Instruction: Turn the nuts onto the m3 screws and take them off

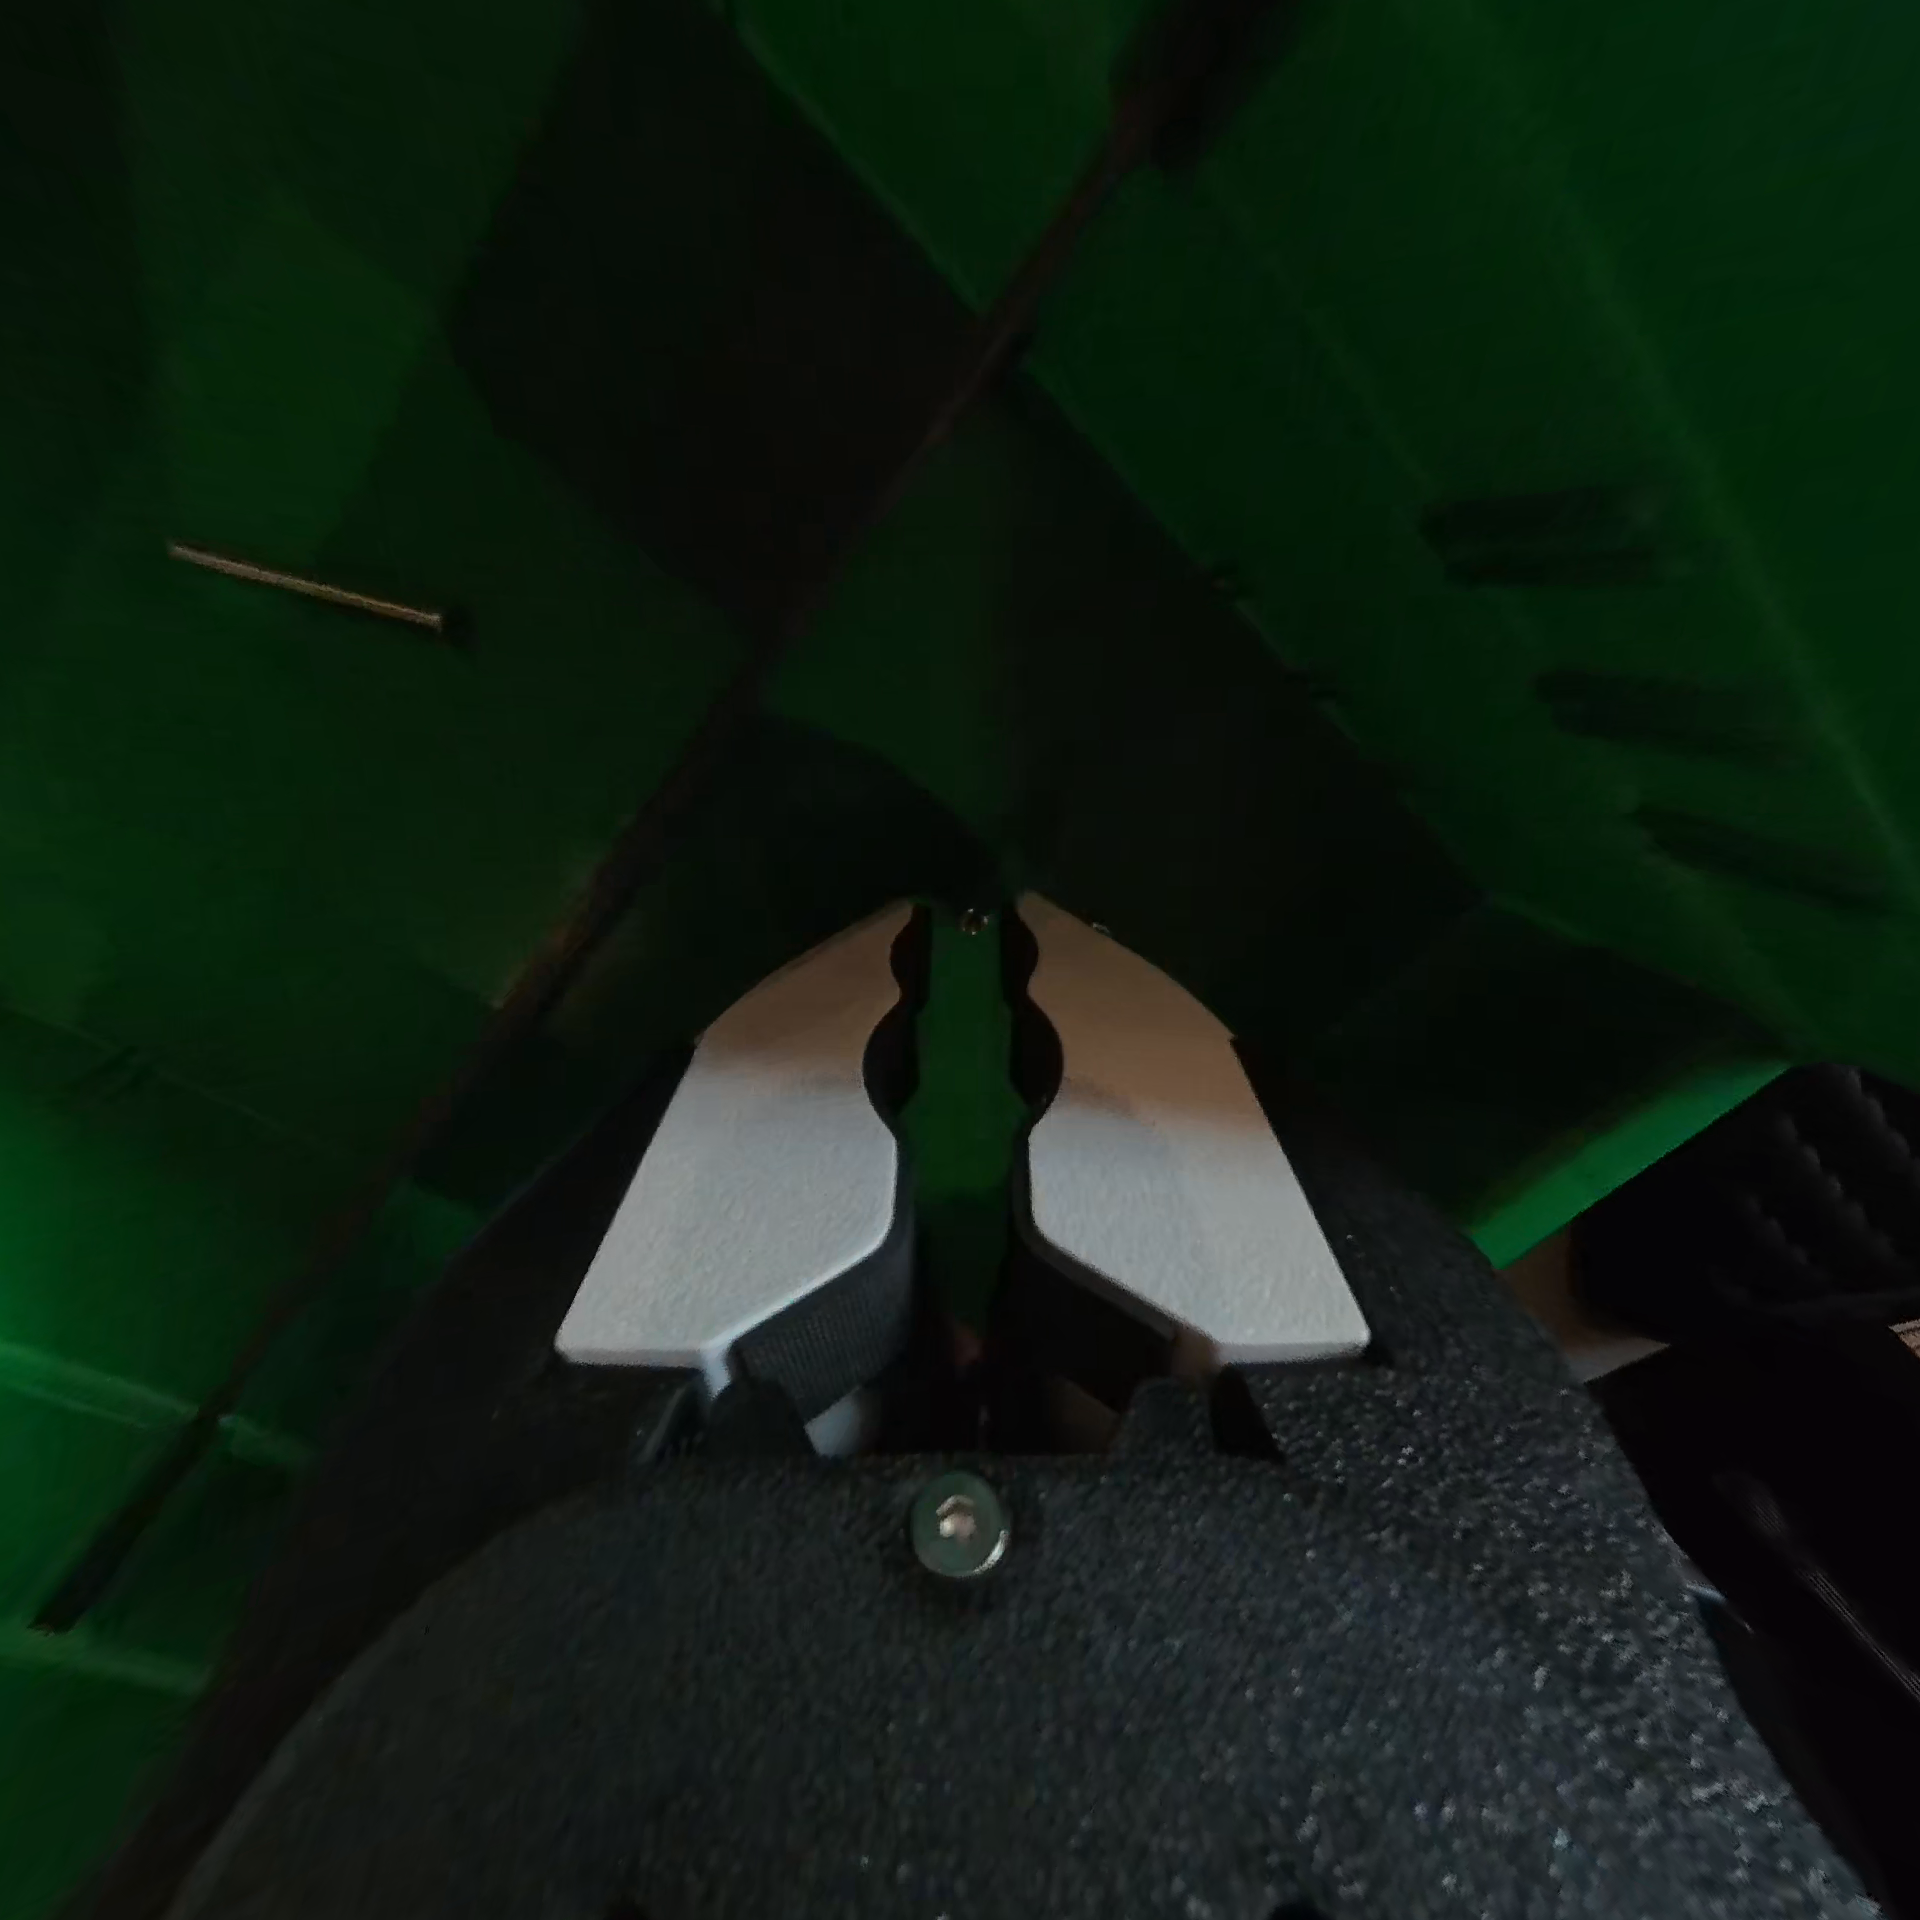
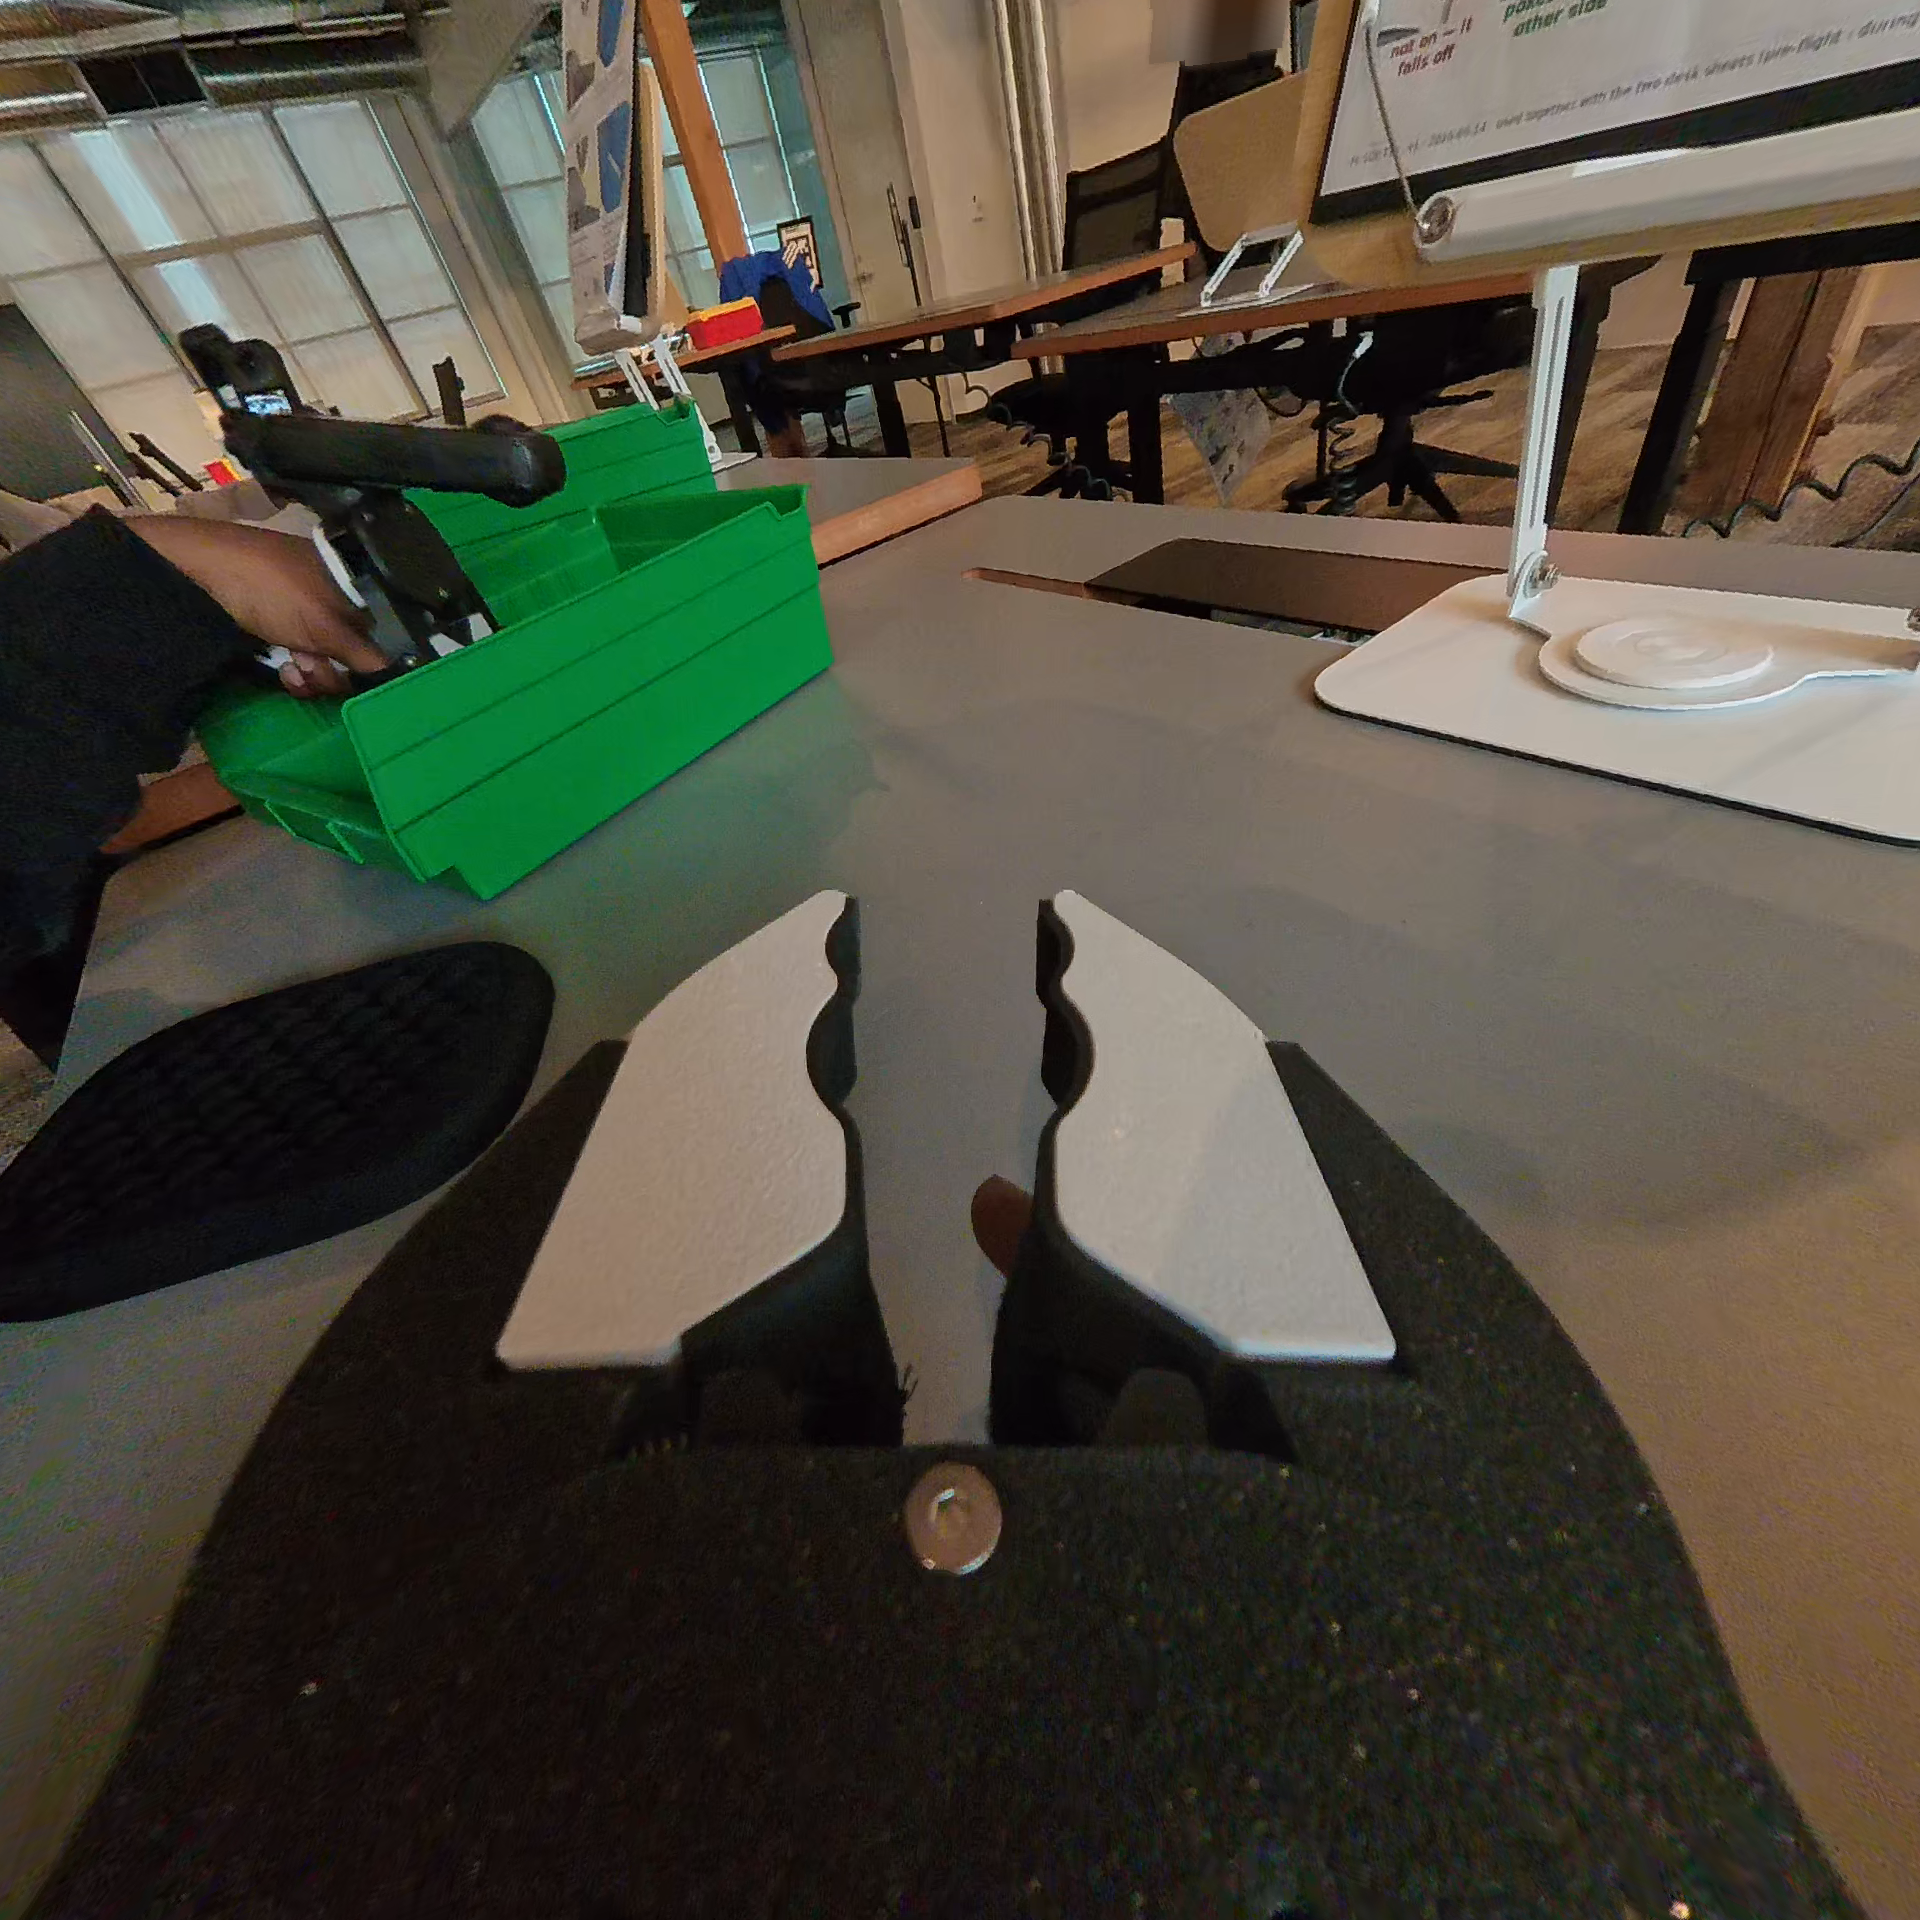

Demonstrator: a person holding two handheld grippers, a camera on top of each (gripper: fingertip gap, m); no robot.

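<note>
Only the left wrist view shows inside the dark green plastic bin (image 1: 1455,312): left claw (image 1: 966,920) narrowed around a tiny shiny nut (image 1: 971,918), contact unclear; a thin metal screw (image 1: 307,589) lies apart. Right claw (image 2: 948,925) gapes bare over the smooth grey tabletop (image 2: 1351,987), beside a ribbed black pad (image 2: 260,1122).

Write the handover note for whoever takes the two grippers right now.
Left gripper: down inside the green bin, jaws narrowed around a small shiny part at the fingertips; too dark to confirm pad contact.
Right gripper: open, empty, low over the grey table.
A long thin screw lies on the bin floor.
Done: nothing visibly threaded.
Left: secure a nut and a screw, turn the nut on, take it off.
</note>
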